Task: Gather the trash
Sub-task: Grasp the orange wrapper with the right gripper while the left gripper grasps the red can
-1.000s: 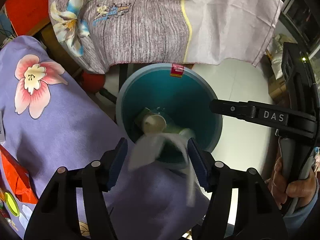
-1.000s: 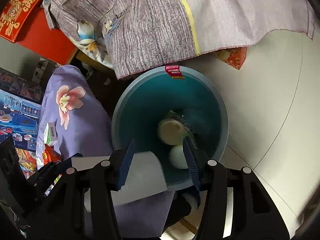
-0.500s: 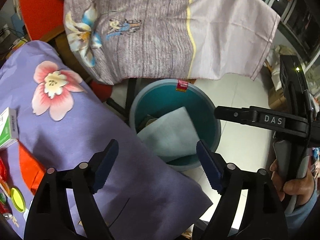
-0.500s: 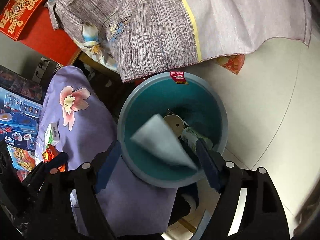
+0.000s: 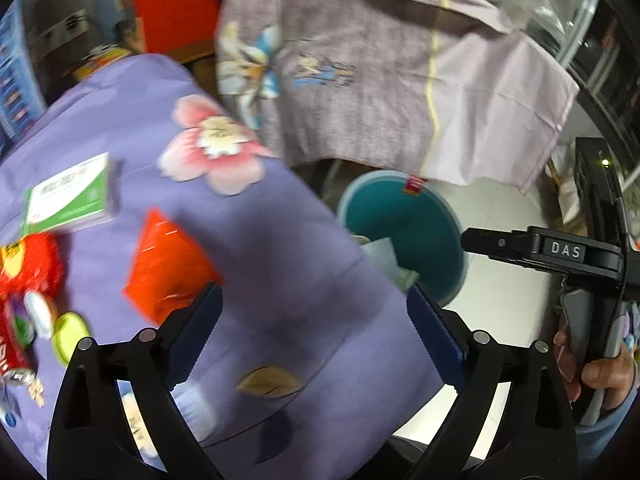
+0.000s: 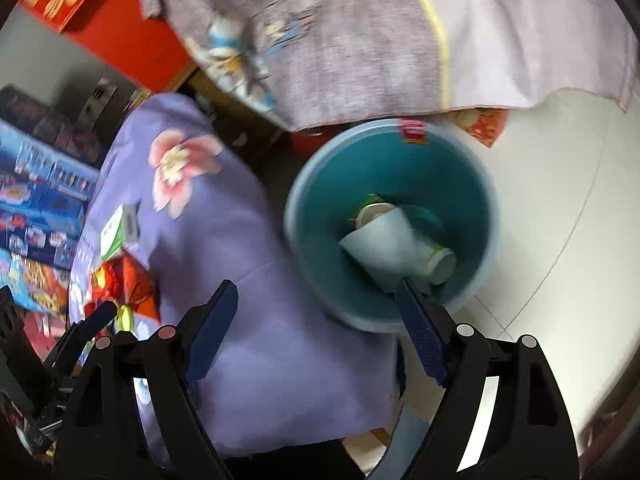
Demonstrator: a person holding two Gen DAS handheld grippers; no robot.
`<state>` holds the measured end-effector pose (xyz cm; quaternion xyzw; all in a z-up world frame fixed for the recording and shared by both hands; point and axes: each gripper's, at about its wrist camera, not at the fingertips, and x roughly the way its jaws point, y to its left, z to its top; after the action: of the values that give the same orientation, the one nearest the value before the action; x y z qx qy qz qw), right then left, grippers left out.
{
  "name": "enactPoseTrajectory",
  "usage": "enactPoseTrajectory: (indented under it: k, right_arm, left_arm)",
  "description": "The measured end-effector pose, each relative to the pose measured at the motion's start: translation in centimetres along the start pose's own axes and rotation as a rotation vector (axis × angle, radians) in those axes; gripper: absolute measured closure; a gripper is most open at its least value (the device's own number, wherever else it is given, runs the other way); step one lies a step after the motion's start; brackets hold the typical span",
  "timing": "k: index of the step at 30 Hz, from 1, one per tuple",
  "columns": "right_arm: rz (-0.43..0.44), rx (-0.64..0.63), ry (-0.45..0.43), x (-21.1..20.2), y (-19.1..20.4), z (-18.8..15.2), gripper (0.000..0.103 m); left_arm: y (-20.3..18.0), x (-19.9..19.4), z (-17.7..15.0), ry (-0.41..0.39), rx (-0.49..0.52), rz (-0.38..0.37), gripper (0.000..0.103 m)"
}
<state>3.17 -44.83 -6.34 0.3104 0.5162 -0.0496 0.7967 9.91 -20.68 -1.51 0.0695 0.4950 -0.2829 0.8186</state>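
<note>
A teal bin (image 6: 472, 184) stands on the floor beside the purple-clothed table (image 5: 280, 264). A pale sheet of paper (image 6: 380, 244) lies in it on cups and other trash; it also shows in the left wrist view (image 5: 380, 252). My left gripper (image 5: 312, 320) is open and empty above the table's corner. My right gripper (image 6: 316, 312) is open and empty over the table edge, beside the bin. On the table lie an orange wrapper (image 5: 168, 264), a green-white box (image 5: 68, 196), a red packet (image 5: 28, 264) and a green lid (image 5: 68, 336).
A grey floral cloth (image 5: 360, 72) hangs over furniture behind the bin. A red cabinet (image 6: 120, 36) stands at the back left. Blue printed boxes (image 6: 36, 208) line the left. White floor tiles (image 6: 560, 200) lie right of the bin.
The paper sheet left my left gripper, fell and settled in the bin. Both grippers opened wider and swung left, away from the bin and over the table.
</note>
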Motion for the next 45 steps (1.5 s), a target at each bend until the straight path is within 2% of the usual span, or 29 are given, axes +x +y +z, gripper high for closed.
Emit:
enactPoseTrajectory:
  k: [17, 18, 27, 33, 34, 36, 39, 40, 41, 42, 43, 45]
  right_arm:
    - [0.016, -0.263, 0.107, 4.5, 16.2, -3.1, 0.023]
    - [0.015, -0.270, 0.110, 4.7, 16.8, -3.2, 0.020]
    - [0.014, -0.289, 0.174, 9.4, 21.1, -3.8, 0.020]
    - [-0.025, -0.303, 0.208, 13.5, 22.7, -3.4, 0.020]
    - [-0.031, -0.308, 0.212, 13.9, 22.8, -3.4, 0.020]
    - [-0.039, -0.325, 0.219, 14.7, 23.3, -3.3, 0.020]
    - [-0.061, -0.370, 0.196, 15.4, 24.0, -3.4, 0.020]
    - [-0.058, -0.379, 0.196, 15.6, 24.2, -3.5, 0.020]
    - [-0.055, -0.384, 0.197, 15.7, 24.4, -3.6, 0.021]
    - [-0.053, -0.391, 0.194, 15.8, 24.5, -3.7, 0.030]
    - [-0.054, -0.398, 0.195, 15.9, 24.5, -3.8, 0.045]
    - [-0.047, -0.409, 0.198, 16.0, 24.6, -4.1, 0.049]
  left_arm:
    - [15.9, -7.8, -5.7, -0.111, -0.265, 0.132, 0.007]
    - [16.9, -8.1, -6.1, -0.115, -0.285, 0.141, 0.007]
    - [26.4, -9.6, -8.4, -0.129, -0.456, 0.211, 0.007]
    - [30.6, -9.5, -9.0, -0.149, -0.508, 0.235, 0.008]
    - [31.3, -9.3, -9.0, -0.147, -0.517, 0.236, 0.009]
    - [31.9, -8.8, -8.9, -0.134, -0.517, 0.238, 0.024]
    - [32.3, -7.9, -8.8, -0.105, -0.506, 0.239, 0.037]
    - [32.2, -7.6, -8.7, -0.096, -0.496, 0.243, 0.038]
    - [32.2, -7.2, -8.7, -0.086, -0.487, 0.246, 0.038]
    - [32.2, -6.9, -8.6, -0.077, -0.484, 0.246, 0.038]
    - [32.2, -6.6, -8.6, -0.066, -0.484, 0.241, 0.038]
    - [32.2, -5.9, -8.7, -0.045, -0.486, 0.242, 0.038]
